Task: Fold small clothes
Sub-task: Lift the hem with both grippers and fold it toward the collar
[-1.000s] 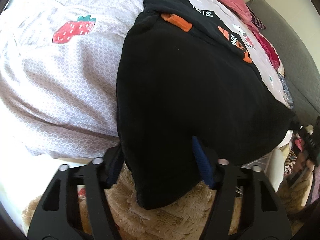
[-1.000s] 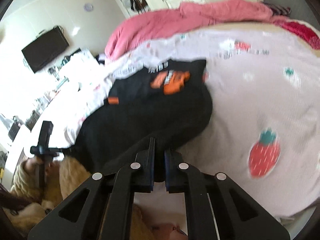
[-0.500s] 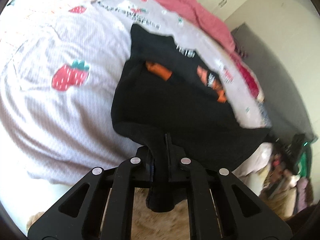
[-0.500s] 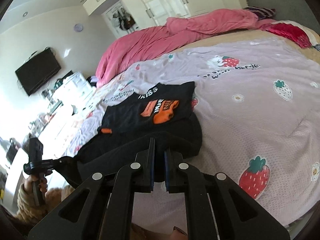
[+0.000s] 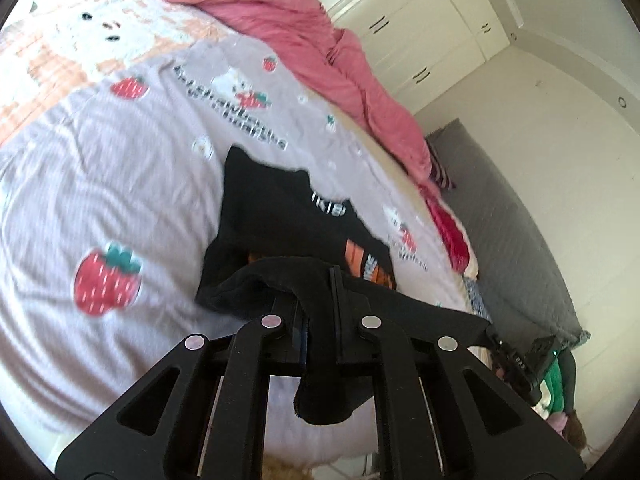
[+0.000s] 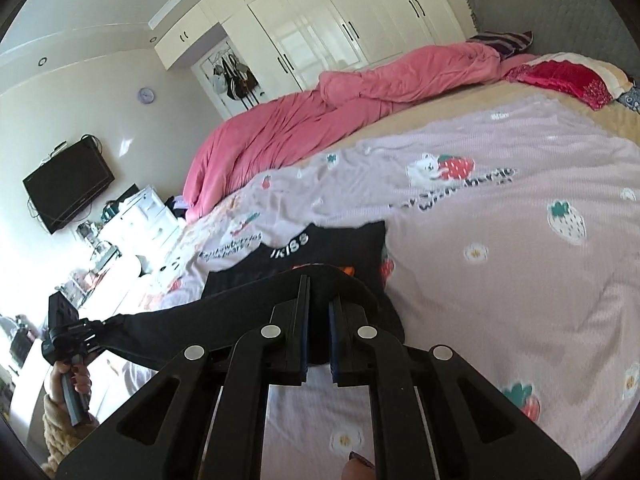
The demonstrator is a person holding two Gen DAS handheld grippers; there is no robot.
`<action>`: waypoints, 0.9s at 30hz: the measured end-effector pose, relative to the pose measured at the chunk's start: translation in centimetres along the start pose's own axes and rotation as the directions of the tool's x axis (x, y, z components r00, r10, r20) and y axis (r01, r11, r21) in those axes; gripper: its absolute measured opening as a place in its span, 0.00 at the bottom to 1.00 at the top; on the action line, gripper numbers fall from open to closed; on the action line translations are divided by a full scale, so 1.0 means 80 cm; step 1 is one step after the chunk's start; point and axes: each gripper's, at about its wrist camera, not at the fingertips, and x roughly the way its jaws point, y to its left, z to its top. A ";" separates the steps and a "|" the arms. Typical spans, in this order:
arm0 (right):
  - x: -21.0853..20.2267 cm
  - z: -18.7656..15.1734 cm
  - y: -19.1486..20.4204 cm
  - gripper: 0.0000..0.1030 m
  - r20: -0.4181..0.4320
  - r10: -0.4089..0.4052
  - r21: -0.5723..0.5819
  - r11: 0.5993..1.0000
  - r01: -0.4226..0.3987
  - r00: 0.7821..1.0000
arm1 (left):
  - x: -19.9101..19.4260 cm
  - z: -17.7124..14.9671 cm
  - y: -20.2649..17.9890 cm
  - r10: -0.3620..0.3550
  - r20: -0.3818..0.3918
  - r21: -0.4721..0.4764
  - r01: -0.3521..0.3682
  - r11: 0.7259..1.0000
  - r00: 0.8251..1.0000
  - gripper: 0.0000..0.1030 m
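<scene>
A small black T-shirt (image 5: 276, 208) with orange and white print lies on a lilac strawberry-print blanket (image 5: 104, 184). My left gripper (image 5: 318, 300) is shut on the shirt's near hem, and a flap of cloth hangs below the fingers. My right gripper (image 6: 318, 304) is shut on the other corner of the same hem (image 6: 344, 280). The hem is lifted and stretched between the two grippers above the bed. The right gripper shows in the left wrist view (image 5: 520, 360). The left gripper shows in the right wrist view (image 6: 64, 336).
A pink duvet (image 6: 340, 112) is bunched along the far side of the bed. A red pillow (image 6: 560, 76) and a grey headboard (image 5: 508, 216) lie at the head end. White wardrobes (image 6: 320, 28) stand behind. A TV (image 6: 68, 188) hangs on the wall.
The left gripper has shut on the hem. Both grippers have lifted it and carried it forward over the shirt, so the camera view has risen and more of the bed shows.
</scene>
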 end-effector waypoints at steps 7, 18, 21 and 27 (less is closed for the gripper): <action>0.029 0.030 0.003 0.07 0.031 -0.033 -0.041 0.999 0.035 0.999 | 0.022 0.034 0.001 -0.001 0.026 -0.008 0.001 1.000 1.000 0.02; 0.100 0.057 -0.009 0.07 0.047 -0.115 -0.051 0.992 0.118 0.992 | 0.068 0.071 0.006 0.051 0.034 -0.006 -0.050 0.999 0.998 0.02; 0.122 0.061 -0.013 0.07 0.041 -0.146 -0.062 0.987 0.148 0.988 | 0.085 0.079 0.011 0.069 0.029 0.000 -0.069 0.998 0.997 0.02; 0.167 0.061 -0.031 0.07 0.002 -0.206 -0.062 0.977 0.205 0.979 | 0.121 0.087 0.027 0.093 0.010 0.011 -0.093 0.996 0.996 0.02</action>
